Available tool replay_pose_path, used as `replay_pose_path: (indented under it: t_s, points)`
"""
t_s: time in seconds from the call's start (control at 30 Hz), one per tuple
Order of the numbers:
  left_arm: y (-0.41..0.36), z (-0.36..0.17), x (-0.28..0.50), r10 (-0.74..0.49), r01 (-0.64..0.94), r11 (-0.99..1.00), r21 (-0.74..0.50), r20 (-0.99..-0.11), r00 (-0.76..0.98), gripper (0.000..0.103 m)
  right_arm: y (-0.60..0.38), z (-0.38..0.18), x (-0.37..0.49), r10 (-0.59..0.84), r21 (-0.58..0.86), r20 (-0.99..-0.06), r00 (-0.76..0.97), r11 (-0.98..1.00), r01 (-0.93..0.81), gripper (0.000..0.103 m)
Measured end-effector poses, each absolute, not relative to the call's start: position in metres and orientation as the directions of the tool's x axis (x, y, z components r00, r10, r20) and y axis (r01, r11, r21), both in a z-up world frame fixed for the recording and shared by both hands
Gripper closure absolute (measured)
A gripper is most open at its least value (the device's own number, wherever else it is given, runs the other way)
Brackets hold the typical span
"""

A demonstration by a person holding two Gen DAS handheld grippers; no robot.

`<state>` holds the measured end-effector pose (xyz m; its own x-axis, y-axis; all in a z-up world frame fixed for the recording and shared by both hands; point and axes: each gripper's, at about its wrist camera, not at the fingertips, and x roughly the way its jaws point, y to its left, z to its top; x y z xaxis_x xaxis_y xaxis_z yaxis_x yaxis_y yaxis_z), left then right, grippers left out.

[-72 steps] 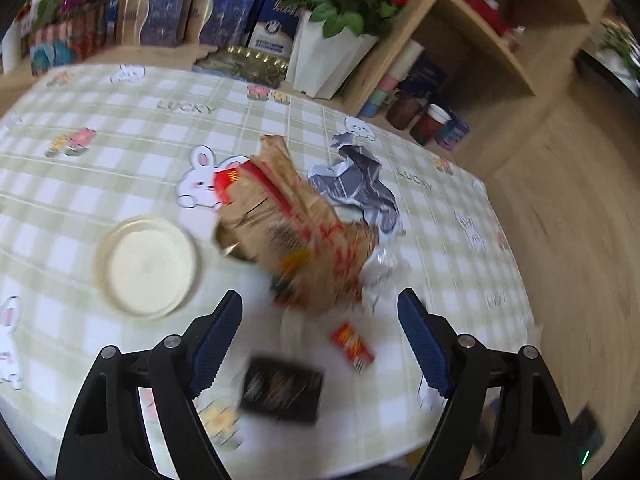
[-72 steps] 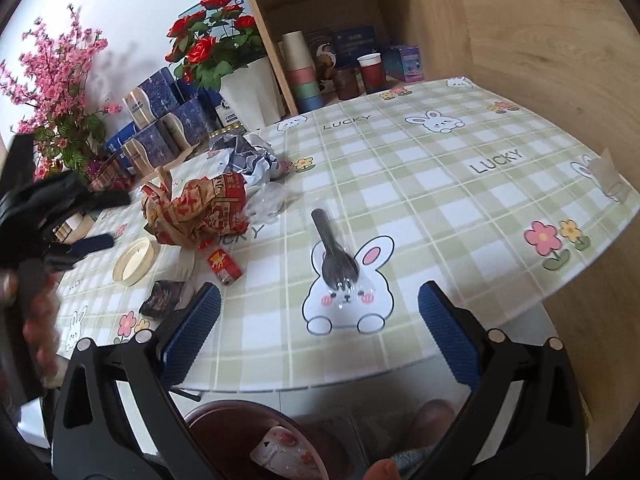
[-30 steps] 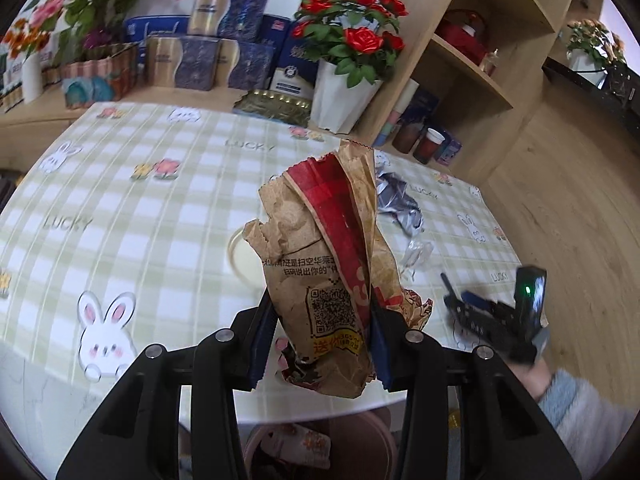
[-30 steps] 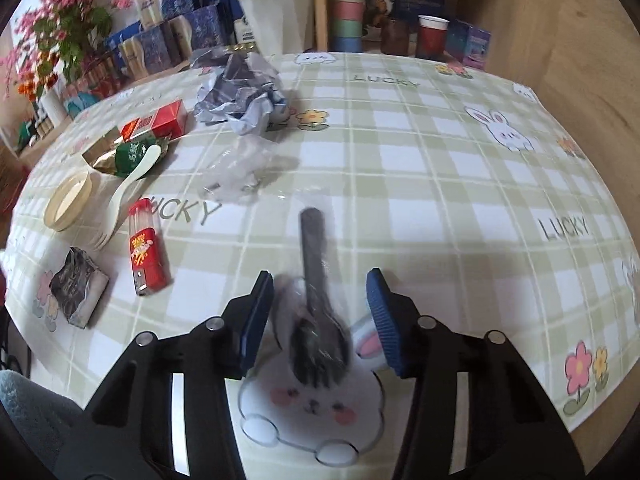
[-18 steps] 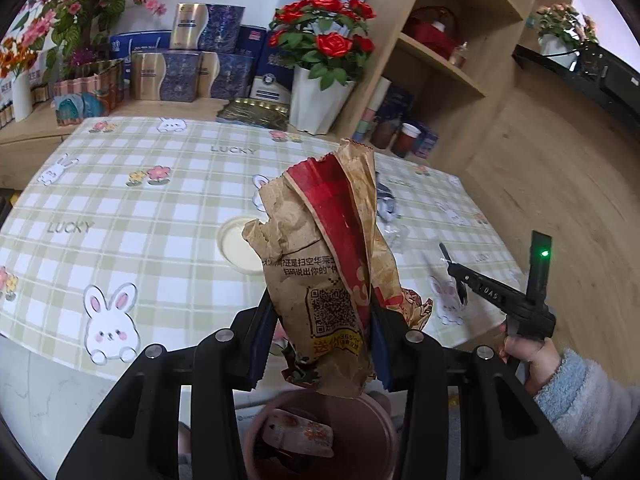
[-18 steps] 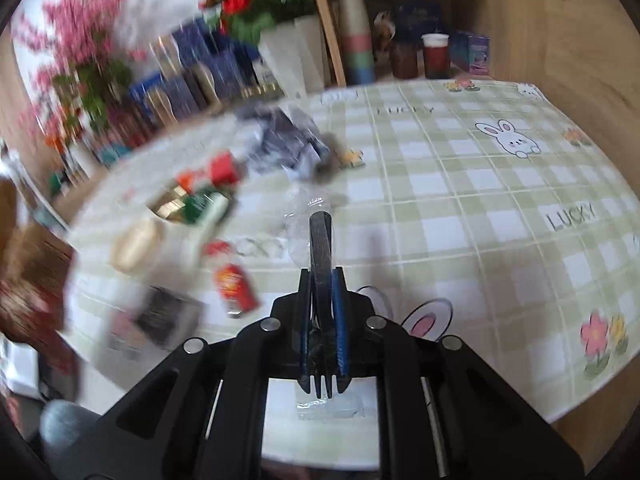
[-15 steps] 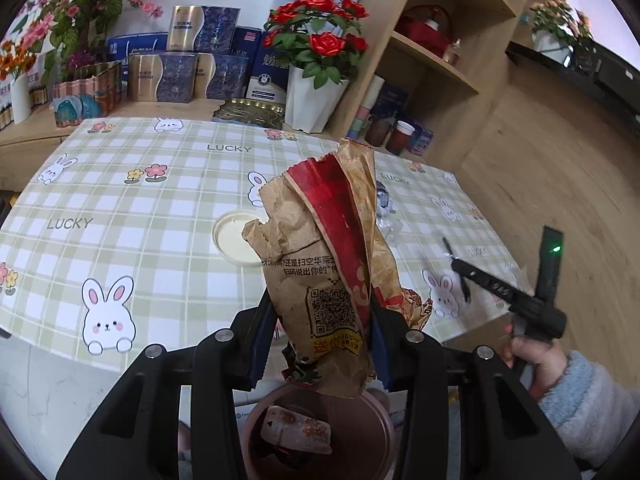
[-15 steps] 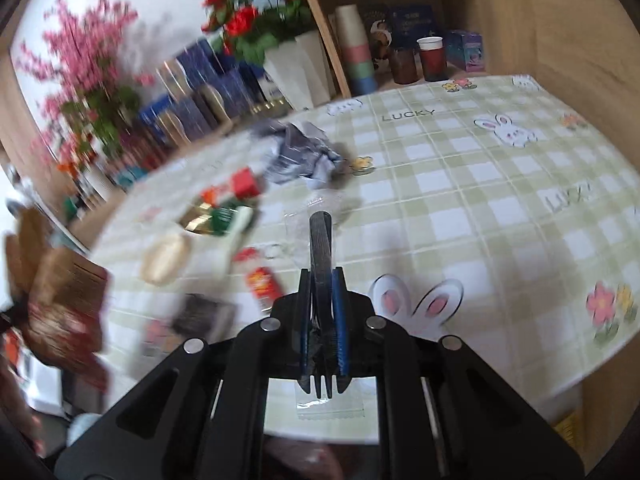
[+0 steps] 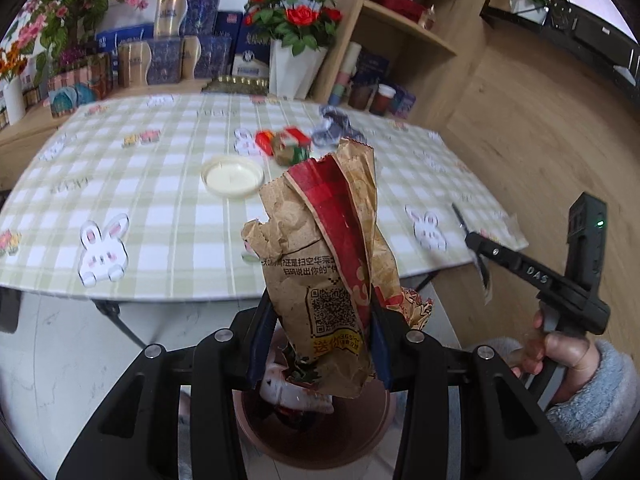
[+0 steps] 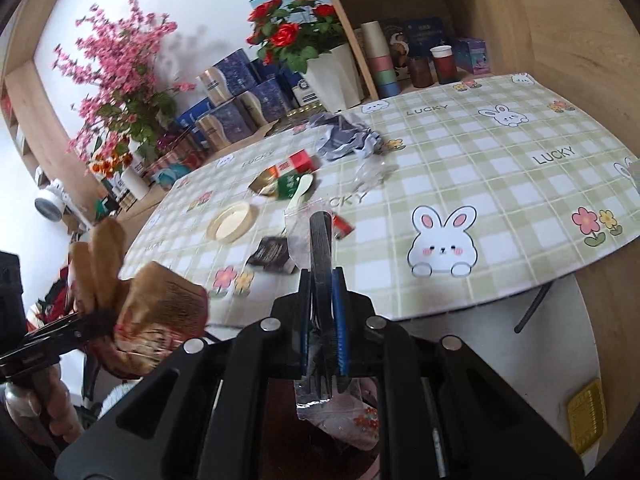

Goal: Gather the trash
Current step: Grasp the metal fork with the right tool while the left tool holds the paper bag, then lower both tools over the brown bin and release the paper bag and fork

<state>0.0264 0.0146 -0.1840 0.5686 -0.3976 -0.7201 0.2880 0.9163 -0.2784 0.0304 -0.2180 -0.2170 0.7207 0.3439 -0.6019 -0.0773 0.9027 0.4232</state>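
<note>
Holding a crumpled brown paper bag (image 9: 324,264), the left gripper (image 9: 318,334) pinches it low down in the middle of the left wrist view. The bag stands tall, its long side pointing up and away from the fingers. Right under it, at the bottom middle of the frame, sits a round brown trash bin (image 9: 316,436). The bag's bottom end hangs just above the bin's mouth, so I think the next move is to let go and let it drop straight down.

The right gripper (image 10: 324,316) is pressed shut on a black plastic fork (image 10: 320,248) in a clear wrapper. The fork points forward along the fingers, in the middle of the right wrist view. The bin seems to show dark below it at the bottom of that frame, so both hands look close to it.

Inside the bin I can see some white and red trash (image 9: 294,394) already.

More trash waits on the green checked table (image 10: 500,152): a round lid (image 10: 232,222), a dark packet (image 10: 272,254), a small red packet (image 10: 342,226), red and green wrappers (image 10: 290,174) and crumpled grey foil (image 10: 344,136)
</note>
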Motion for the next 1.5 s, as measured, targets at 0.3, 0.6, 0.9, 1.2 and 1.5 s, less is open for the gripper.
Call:
replay_pose_path:
  t_s: [0.3,0.6,0.9,1.2,1.5]
  points:
    - [-0.004,-0.233,0.017,-0.365,0.295,0.922,-0.25,-0.816,0.448,0.061,-0.221,-0.224,0.005,0.34,0.397,-0.61,0.716,0.913,-0.096,0.089]
    - [-0.03,-0.282,0.016,-0.287,0.328,0.928,-0.175,-0.899,0.332,0.061,-0.232,-0.24,0.006,0.36,0.432,-0.613,0.703,0.898,-0.084,0.089]
    - [-0.049,-0.316,0.028,-0.24,0.372,0.918,-0.141,-0.942,0.236,0.059,-0.233,-0.249,0.007,0.365,0.445,-0.624,0.691,0.893,-0.07,0.089]
    - [-0.048,-0.276,0.028,-0.31,0.407,0.901,-0.153,-0.883,0.354,0.018,-0.228,-0.243,0.006,0.352,0.415,-0.64,0.683,0.907,-0.079,0.089]
    - [-0.002,-0.242,0.02,-0.228,0.256,0.963,-0.086,-0.769,0.597,0.01,-0.204,-0.258,0.006,0.35,0.367,-0.693,0.63,0.924,-0.11,0.089]
